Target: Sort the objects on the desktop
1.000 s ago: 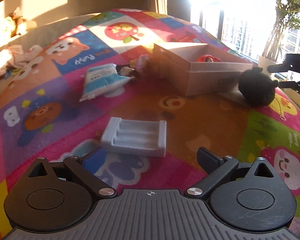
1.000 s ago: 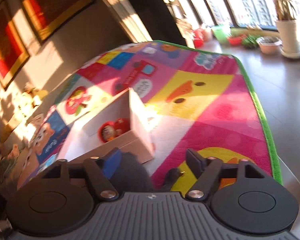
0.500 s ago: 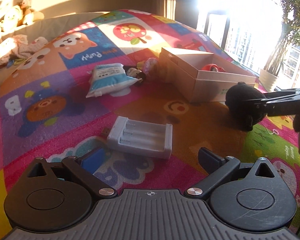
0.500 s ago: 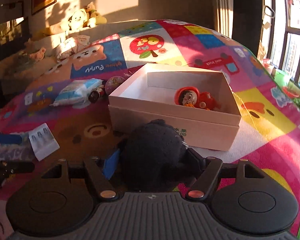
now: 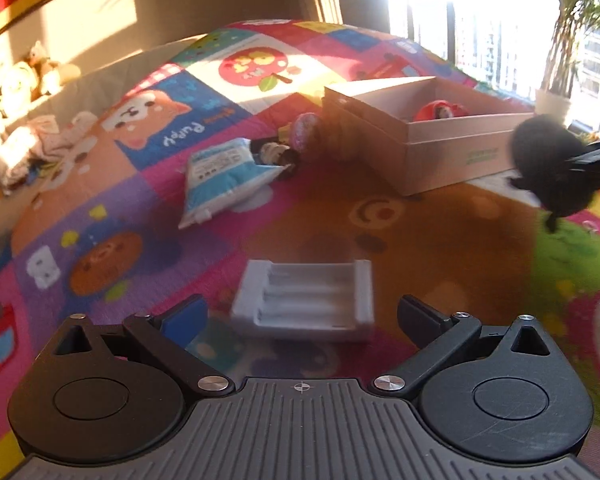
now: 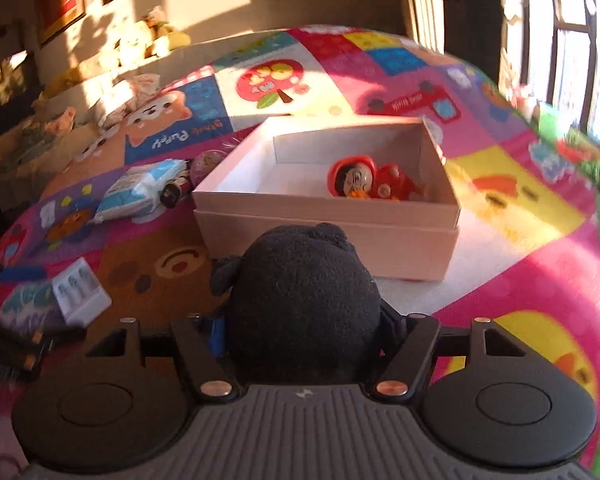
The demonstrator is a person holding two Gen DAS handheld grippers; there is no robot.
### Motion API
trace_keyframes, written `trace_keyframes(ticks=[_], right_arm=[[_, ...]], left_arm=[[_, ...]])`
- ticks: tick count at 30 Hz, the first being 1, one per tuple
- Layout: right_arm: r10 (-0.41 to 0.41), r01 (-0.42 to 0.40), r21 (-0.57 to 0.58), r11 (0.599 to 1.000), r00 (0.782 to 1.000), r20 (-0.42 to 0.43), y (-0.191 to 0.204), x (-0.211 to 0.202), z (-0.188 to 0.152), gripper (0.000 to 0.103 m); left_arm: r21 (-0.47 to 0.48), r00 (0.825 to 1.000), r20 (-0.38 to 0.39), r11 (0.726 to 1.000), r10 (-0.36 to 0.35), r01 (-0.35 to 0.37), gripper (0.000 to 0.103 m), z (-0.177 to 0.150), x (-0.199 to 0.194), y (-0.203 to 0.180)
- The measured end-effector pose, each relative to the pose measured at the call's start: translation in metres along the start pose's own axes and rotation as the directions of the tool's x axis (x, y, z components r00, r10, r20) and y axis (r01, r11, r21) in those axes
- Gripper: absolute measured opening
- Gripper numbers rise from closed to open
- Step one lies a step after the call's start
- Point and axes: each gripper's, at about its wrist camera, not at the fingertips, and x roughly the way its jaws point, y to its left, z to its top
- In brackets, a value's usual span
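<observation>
A black plush toy (image 6: 304, 292) sits between the fingers of my right gripper (image 6: 306, 326), whose jaws are closing on it. It hangs just in front of the open pink cardboard box (image 6: 324, 236), which holds a red toy figure (image 6: 364, 178). In the left wrist view the same plush (image 5: 548, 164) hangs above the mat to the right of the box (image 5: 440, 148). My left gripper (image 5: 300, 312) stands open over a white battery charger (image 5: 304, 300) lying flat on the mat, apart from both fingers.
A blue-and-white tissue pack (image 5: 224, 176), a small dark toy (image 5: 274, 152) and a pink ball (image 5: 306, 132) lie left of the box on the colourful play mat (image 5: 440, 232). Plush toys line the wall ledge at the far left. A potted plant (image 5: 556, 96) stands by the window.
My right gripper rolled level and carried the black plush up off the mat to the front of the box. The left gripper stayed over the charger, tilting slightly.
</observation>
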Motion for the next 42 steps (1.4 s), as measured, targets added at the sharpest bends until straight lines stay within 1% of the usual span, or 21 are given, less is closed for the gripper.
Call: trace_keyframes(ticks=[3, 5, 7, 8, 9, 10, 13, 15, 17, 19, 22, 24, 25, 29, 30, 31, 34, 36, 39, 41, 42], right_arm=[[-0.055, 0.056, -0.184, 0.981, 0.998, 0.008, 0.016, -0.024, -0.008, 0.068], [-0.113, 0.110, -0.312, 0.944, 0.994, 0.009, 0.027, -0.032, -0.020, 0.069], [-0.181, 0.164, -0.424, 0.891, 0.983, 0.000, 0.039, -0.031, -0.033, 0.071], [-0.196, 0.174, -0.463, 0.869, 0.981, 0.002, 0.045, -0.031, -0.039, 0.073], [-0.185, 0.166, -0.488, 0.857, 0.983, 0.010, 0.052, -0.033, -0.045, 0.078], [-0.158, 0.148, -0.493, 0.857, 0.987, 0.022, 0.058, -0.036, -0.046, 0.088], [0.010, -0.001, -0.415, 0.910, 1.000, 0.021, 0.060, -0.051, -0.039, 0.090], [0.126, -0.115, -0.328, 0.938, 0.992, 0.012, 0.059, -0.057, -0.032, 0.093], [0.215, -0.207, -0.253, 0.945, 0.977, 0.005, 0.056, -0.059, -0.027, 0.095], [0.302, -0.299, -0.193, 0.935, 0.953, -0.013, 0.055, -0.061, -0.022, 0.095], [0.450, -0.455, -0.085, 0.887, 0.890, -0.066, 0.050, -0.064, -0.017, 0.095], [0.484, -0.488, -0.042, 0.872, 0.872, -0.071, 0.046, -0.069, -0.014, 0.095], [0.489, -0.491, -0.034, 0.871, 0.871, -0.057, 0.042, -0.074, -0.012, 0.095], [0.420, -0.416, -0.087, 0.905, 0.907, 0.035, 0.029, -0.100, -0.006, 0.095], [0.396, -0.391, -0.091, 0.916, 0.917, 0.052, 0.025, -0.104, -0.007, 0.098], [0.364, -0.357, -0.095, 0.929, 0.929, 0.063, 0.021, -0.105, -0.006, 0.102], [0.248, -0.237, -0.148, 0.960, 0.967, 0.064, 0.019, -0.102, -0.011, 0.103], [0.221, -0.212, -0.179, 0.961, 0.975, 0.033, 0.018, -0.091, -0.017, 0.103], [0.218, -0.223, -0.150, 0.963, 0.975, -0.052, 0.017, -0.067, -0.032, 0.103], [0.200, -0.210, -0.144, 0.967, 0.977, -0.079, 0.019, -0.056, -0.039, 0.102], [0.198, -0.208, -0.141, 0.968, 0.977, -0.086, 0.019, -0.053, -0.042, 0.096]], left_arm=[[-0.019, 1.000, -0.029, 1.000, -0.006, 0.005, 0.103, 0.004, 0.011, 0.007], [-0.034, 0.999, -0.033, 0.999, -0.020, 0.019, 0.103, 0.005, 0.013, 0.008], [-0.030, 0.999, -0.027, 0.999, -0.023, 0.022, 0.103, 0.004, 0.013, 0.007], [-0.026, 0.999, -0.025, 0.999, -0.021, 0.020, 0.103, 0.004, 0.012, 0.006], [-0.023, 1.000, -0.021, 1.000, -0.019, 0.019, 0.103, 0.003, 0.011, 0.005], [-0.022, 1.000, -0.019, 1.000, -0.019, 0.018, 0.103, 0.002, 0.011, 0.005], [-0.029, 1.000, -0.020, 0.999, -0.022, 0.021, 0.103, 0.001, 0.010, 0.007], [-0.038, 1.000, -0.018, 0.999, -0.021, 0.020, 0.103, 0.001, 0.010, 0.007], [-0.046, 1.000, -0.017, 0.999, -0.022, 0.022, 0.103, 0.001, 0.010, 0.009], [-0.055, 1.000, -0.015, 0.998, -0.022, 0.021, 0.103, 0.001, 0.010, 0.010], [-0.068, 1.000, -0.016, 0.997, -0.023, 0.022, 0.103, 0.000, 0.010, 0.013], [-0.074, 0.999, -0.020, 0.997, -0.025, 0.024, 0.103, 0.000, 0.011, 0.014], [-0.076, 0.999, -0.022, 0.997, -0.026, 0.024, 0.103, 0.000, 0.011, 0.014], [-0.075, 0.999, -0.025, 0.997, -0.028, 0.026, 0.103, 0.000, 0.011, 0.014], [-0.074, 0.999, -0.025, 0.997, -0.029, 0.027, 0.103, 0.000, 0.011, 0.013], [-0.075, 0.999, -0.026, 0.997, -0.029, 0.027, 0.103, 0.000, 0.011, 0.013], [-0.076, 0.999, -0.027, 0.997, -0.032, 0.030, 0.103, 0.000, 0.012, 0.014], [-0.078, 0.999, -0.026, 0.996, -0.039, 0.037, 0.103, 0.000, 0.012, 0.014], [-0.076, 0.998, -0.015, 0.996, -0.056, 0.054, 0.103, -0.001, 0.010, 0.014], [-0.071, 0.998, -0.005, 0.995, -0.064, 0.064, 0.103, -0.001, 0.008, 0.014], [-0.066, 0.998, -0.004, 0.996, -0.067, 0.066, 0.103, -0.001, 0.008, 0.014]])
